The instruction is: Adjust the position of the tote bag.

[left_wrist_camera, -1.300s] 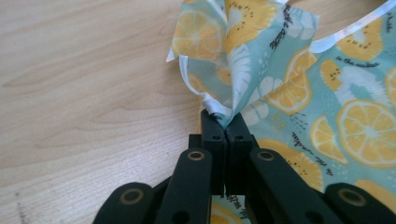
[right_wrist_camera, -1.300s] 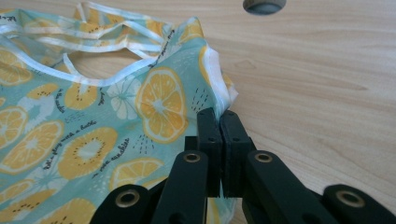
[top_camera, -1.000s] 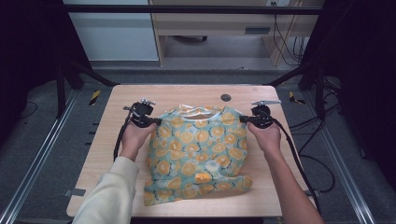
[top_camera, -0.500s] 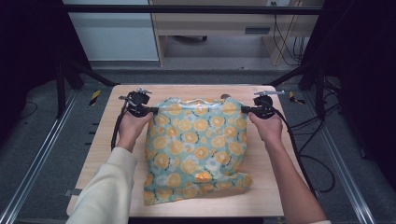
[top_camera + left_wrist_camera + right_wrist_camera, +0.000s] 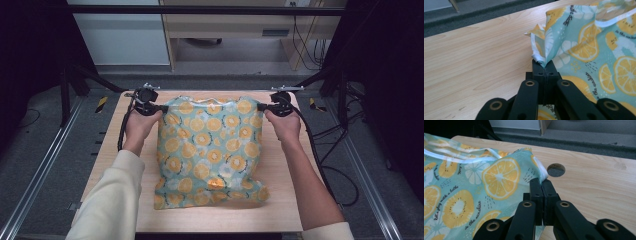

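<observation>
cloth: citrus-print fabric lay spread mid-table, far edge at 12 o'clock
left gripper: jaws clamped on 10 o'clock corner
right gripper: jaws pinched 2 o'clock corner
handling: looked light, limp, thin; hemmed corners best holds

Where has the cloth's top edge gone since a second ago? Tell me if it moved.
Yes. The cloth has been drawn toward the table's far edge; both grippers, left and right, carried its top corners farther away.

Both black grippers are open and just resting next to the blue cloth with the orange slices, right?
Not open: the left gripper and right gripper are shut on the blue orange-slice cloth's far corners, as both gripper views show.
</observation>
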A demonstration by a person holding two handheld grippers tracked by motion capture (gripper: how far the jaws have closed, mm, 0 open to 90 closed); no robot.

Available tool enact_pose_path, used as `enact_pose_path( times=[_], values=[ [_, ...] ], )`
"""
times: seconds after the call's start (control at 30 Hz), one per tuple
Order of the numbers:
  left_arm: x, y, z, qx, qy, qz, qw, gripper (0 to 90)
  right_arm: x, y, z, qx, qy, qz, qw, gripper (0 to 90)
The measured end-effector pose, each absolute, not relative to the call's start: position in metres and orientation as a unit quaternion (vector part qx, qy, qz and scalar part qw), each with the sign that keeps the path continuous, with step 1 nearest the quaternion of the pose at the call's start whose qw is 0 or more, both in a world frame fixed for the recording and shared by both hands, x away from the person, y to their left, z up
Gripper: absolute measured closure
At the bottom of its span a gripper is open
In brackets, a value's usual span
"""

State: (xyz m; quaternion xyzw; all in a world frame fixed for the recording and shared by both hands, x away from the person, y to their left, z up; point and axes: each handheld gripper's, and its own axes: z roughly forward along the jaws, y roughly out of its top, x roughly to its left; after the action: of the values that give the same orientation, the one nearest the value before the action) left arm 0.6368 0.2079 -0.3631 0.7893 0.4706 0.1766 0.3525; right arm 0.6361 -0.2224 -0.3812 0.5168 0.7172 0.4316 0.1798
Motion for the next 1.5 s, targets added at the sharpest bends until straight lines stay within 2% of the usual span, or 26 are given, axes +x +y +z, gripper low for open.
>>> enact_pose_path(
  times=[0.37, 0.73, 1.07, 1.5],
  values=[
    [0.634, 0.206, -0.354, 0.79, 0.464, 0.185, 0.354, 90.0, 0.637, -0.216, -0.368, 0.508, 0.717, 0.436, 0.191, 89.4],
    [0.602, 0.204, -0.356, 0.794, 0.444, 0.174, 0.377, 90.0, 0.609, -0.225, -0.379, 0.496, 0.72, 0.446, 0.191, 89.4],
    [0.596, 0.201, -0.364, 0.801, 0.439, 0.169, 0.37, 90.0, 0.598, -0.233, -0.391, 0.496, 0.721, 0.447, 0.186, 89.3],
    [0.566, 0.197, -0.363, 0.807, 0.404, 0.178, 0.392, 89.9, 0.568, -0.241, -0.388, 0.469, 0.717, 0.48, 0.187, 89.3]
  ],
)
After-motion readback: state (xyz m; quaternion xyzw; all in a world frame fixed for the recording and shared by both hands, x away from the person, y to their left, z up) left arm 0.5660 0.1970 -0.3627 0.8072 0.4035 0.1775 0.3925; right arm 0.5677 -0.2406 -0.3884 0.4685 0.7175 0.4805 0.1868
